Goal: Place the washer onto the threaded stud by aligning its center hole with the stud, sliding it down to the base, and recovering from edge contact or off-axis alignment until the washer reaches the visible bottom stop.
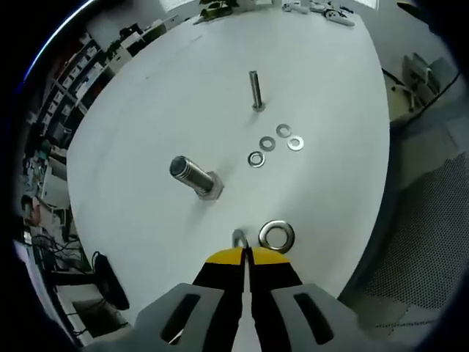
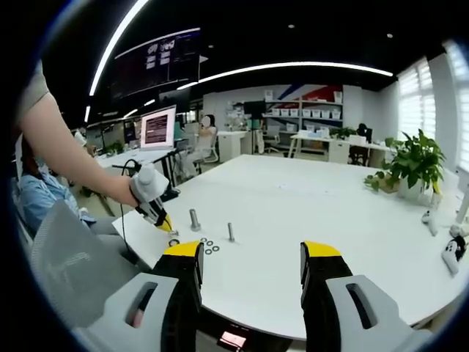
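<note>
On table (image 1: pixel 146 132), left jaws closed, right jaws apart

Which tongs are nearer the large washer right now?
Left. The left tongs sit right beside the large washer at the table edge; the right tongs hang open, well back from it.

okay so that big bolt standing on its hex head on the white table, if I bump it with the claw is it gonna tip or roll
The big bolt probably resists a light nudge: its wide hex head sits flat on the table. A higher push might topple it. Once down, its round shank would likely roll in a curve. It looks like solid metal, so probably heavy for its size.
</note>
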